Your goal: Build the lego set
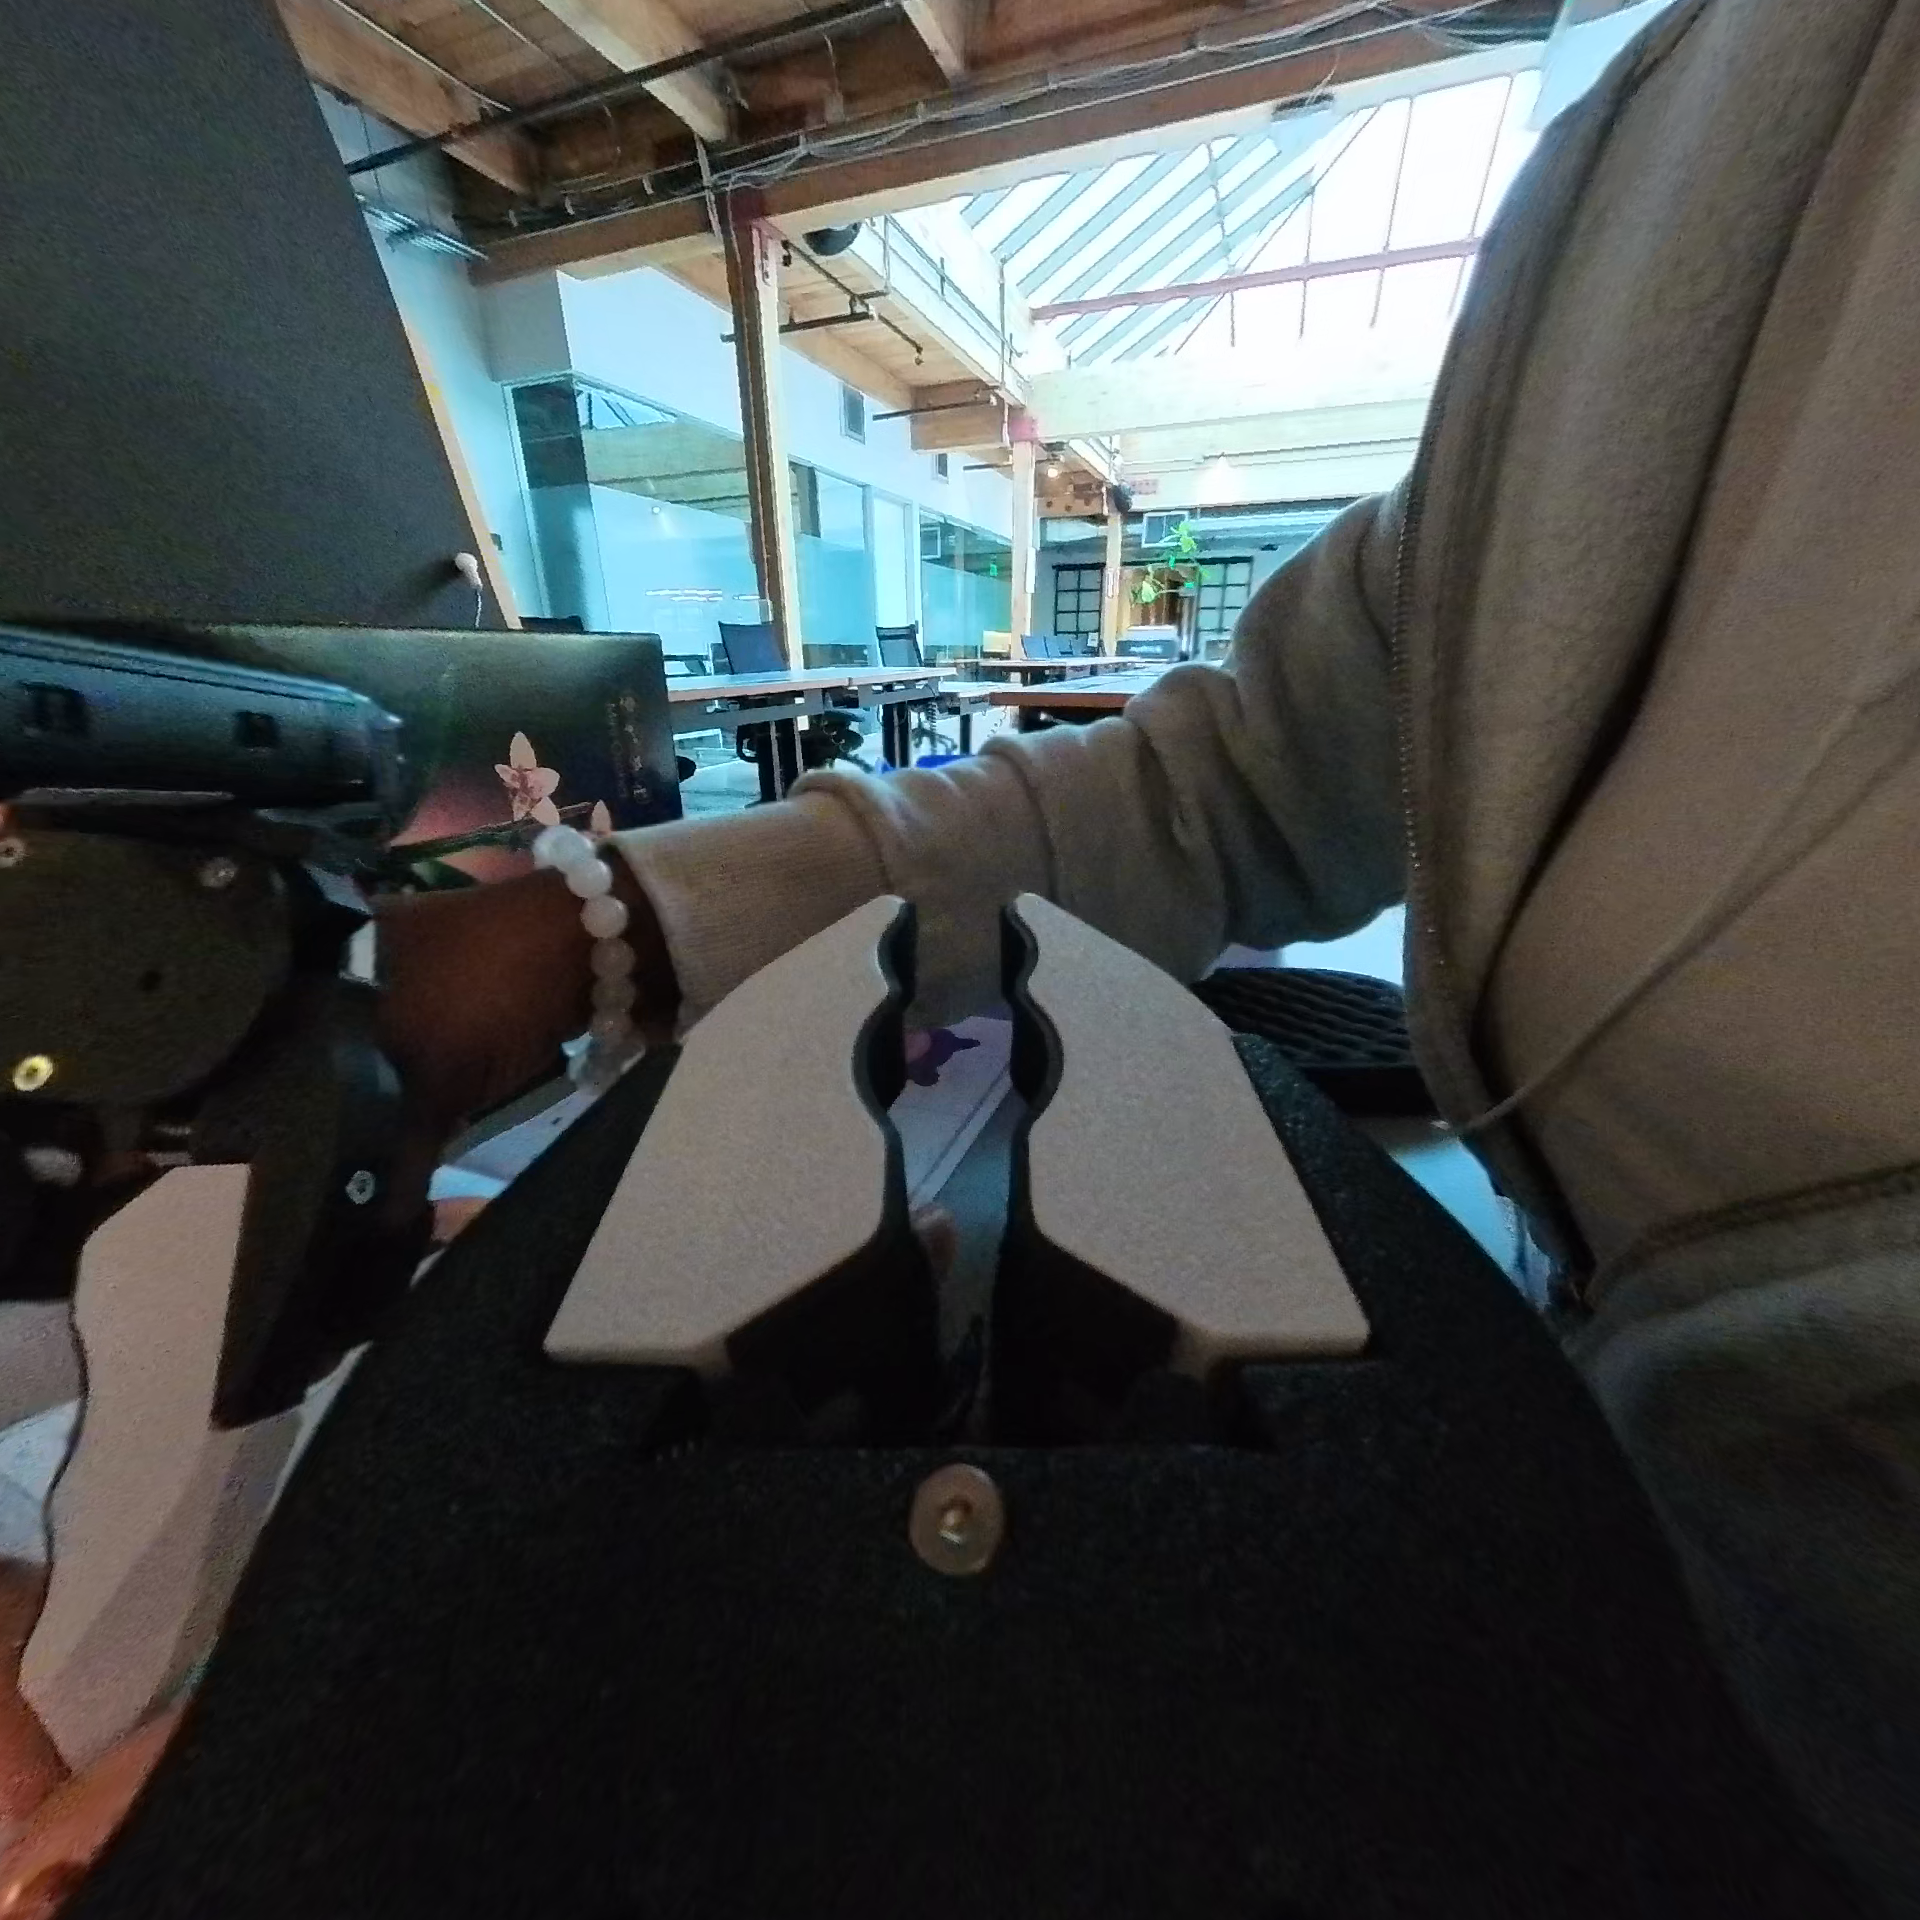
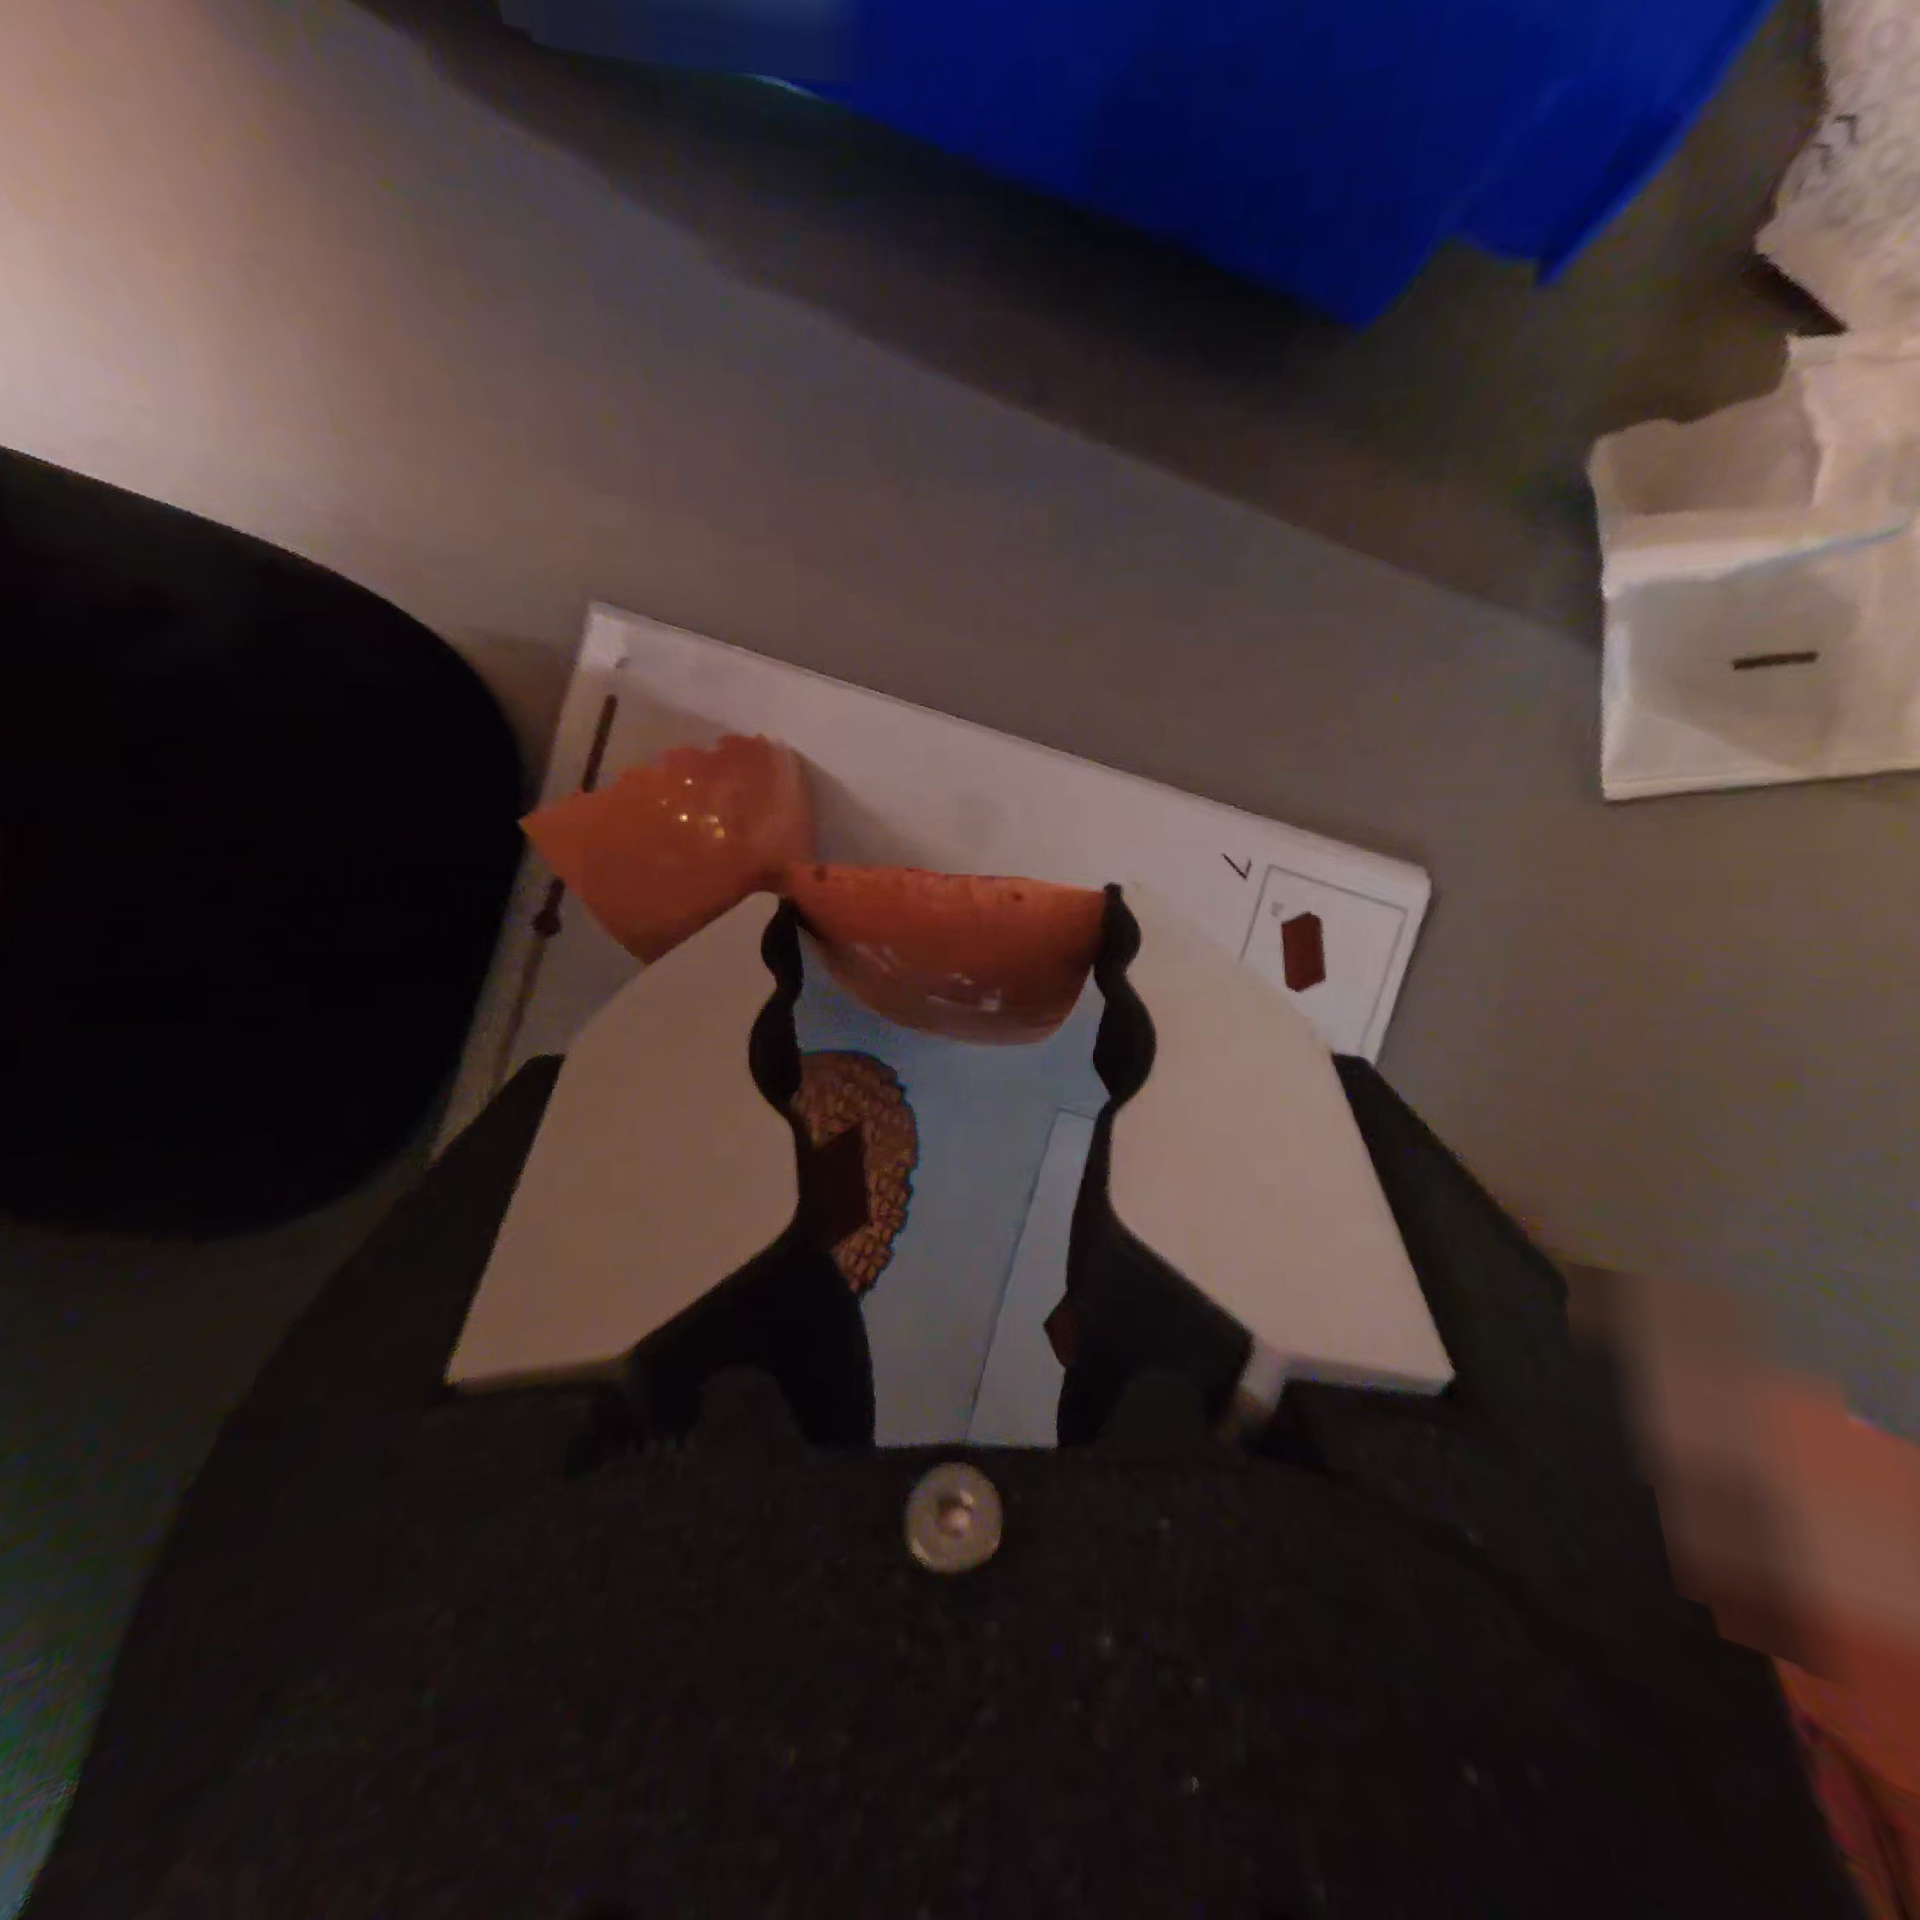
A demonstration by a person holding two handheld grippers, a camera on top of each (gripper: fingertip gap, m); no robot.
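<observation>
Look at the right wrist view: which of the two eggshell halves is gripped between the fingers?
The right-hand eggshell half, clamped between both fingertips of the right gripper. The other half hangs off its left side, outside the fingers.

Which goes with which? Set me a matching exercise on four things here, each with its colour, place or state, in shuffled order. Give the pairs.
Things:
1. eggshell
2. bin
3. booklet
4. bracelet

Descriptions:
a. blue
b. pale beads
c. clamped at the tips of the right claw
d. flat on the table

Pairs: 1-c, 2-a, 3-d, 4-b
</observation>
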